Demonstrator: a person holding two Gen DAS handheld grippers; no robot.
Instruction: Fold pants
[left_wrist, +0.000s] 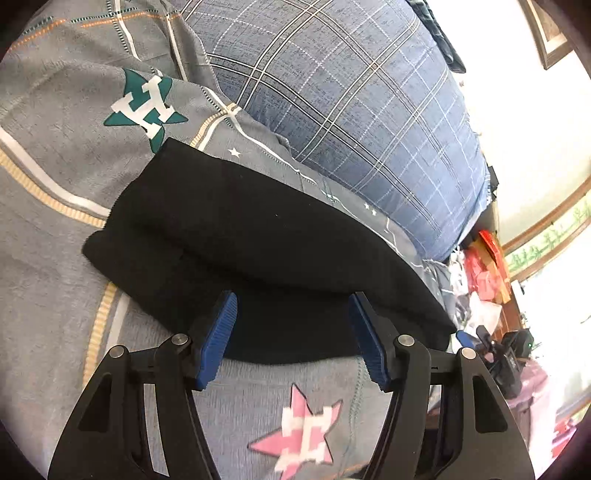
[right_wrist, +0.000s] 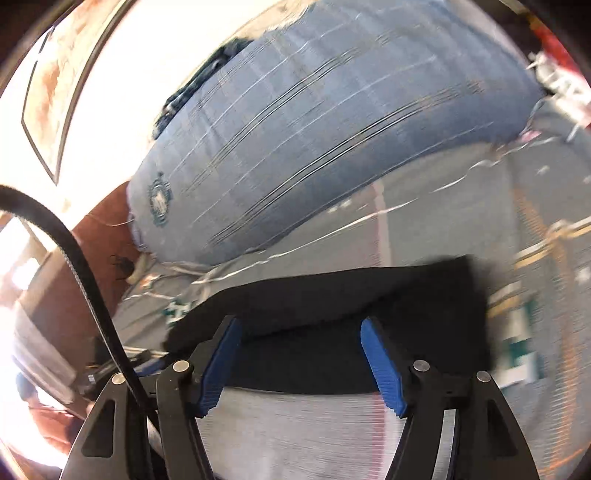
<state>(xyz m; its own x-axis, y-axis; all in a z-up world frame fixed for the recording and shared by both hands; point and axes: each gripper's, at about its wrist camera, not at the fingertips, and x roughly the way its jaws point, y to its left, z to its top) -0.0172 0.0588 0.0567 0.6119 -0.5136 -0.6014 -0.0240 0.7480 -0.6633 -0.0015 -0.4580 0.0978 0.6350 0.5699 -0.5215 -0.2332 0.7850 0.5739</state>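
The black pants (left_wrist: 251, 243) lie folded into a thick bundle on the grey bedsheet (left_wrist: 55, 177). My left gripper (left_wrist: 293, 312) is open, its blue pads on either side of the bundle's near edge, holding nothing. In the right wrist view the same pants (right_wrist: 351, 306) lie just ahead of my right gripper (right_wrist: 301, 332), which is open and empty, its tips over the near edge. That view is motion-blurred.
A large blue plaid pillow (left_wrist: 351, 103) lies behind the pants, also in the right wrist view (right_wrist: 314, 140). The sheet has star prints (left_wrist: 147, 107). Red clutter (left_wrist: 484, 269) and a dark device (left_wrist: 506, 354) sit beyond the bed's right edge. A black cable (right_wrist: 85, 273) hangs at left.
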